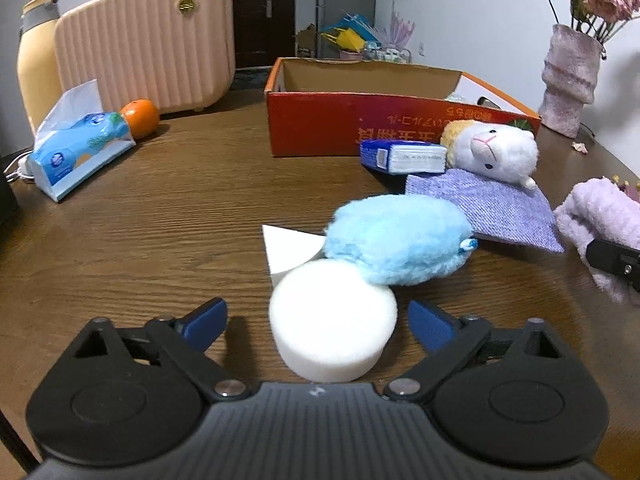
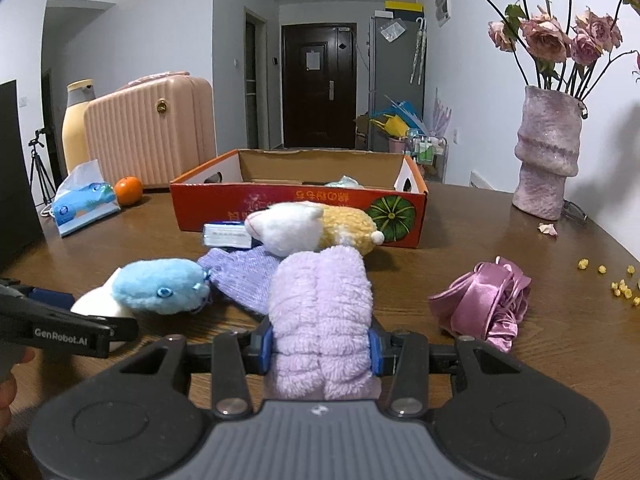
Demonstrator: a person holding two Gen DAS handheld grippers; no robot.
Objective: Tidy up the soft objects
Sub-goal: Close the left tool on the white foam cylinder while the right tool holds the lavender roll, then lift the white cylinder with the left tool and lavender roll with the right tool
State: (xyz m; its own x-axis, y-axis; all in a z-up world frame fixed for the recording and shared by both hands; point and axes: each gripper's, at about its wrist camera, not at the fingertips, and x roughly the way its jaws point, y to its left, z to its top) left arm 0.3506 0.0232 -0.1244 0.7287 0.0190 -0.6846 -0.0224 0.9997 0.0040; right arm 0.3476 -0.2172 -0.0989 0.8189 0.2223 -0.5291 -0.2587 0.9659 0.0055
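My left gripper [image 1: 318,322] is open, its blue pads on either side of a white round sponge [image 1: 334,320] without touching it. A blue plush [image 1: 398,238] lies just behind the sponge, beside a white wedge [image 1: 286,250]. My right gripper [image 2: 320,346] is shut on a rolled lilac fluffy towel [image 2: 320,312], also seen at the right edge of the left wrist view [image 1: 600,216]. A white and yellow plush [image 2: 312,226] lies on a purple cloth [image 2: 244,276] in front of the open orange box [image 2: 300,208]. A pink satin bundle [image 2: 486,300] lies to the right.
A tissue pack [image 1: 80,148], an orange [image 1: 140,118], a pink case [image 1: 148,36] and a yellow bottle [image 1: 36,60] stand at the back left. A small blue tissue packet [image 1: 402,156] lies by the box. A vase of roses [image 2: 548,152] stands at the right, with yellow crumbs [image 2: 624,286] nearby.
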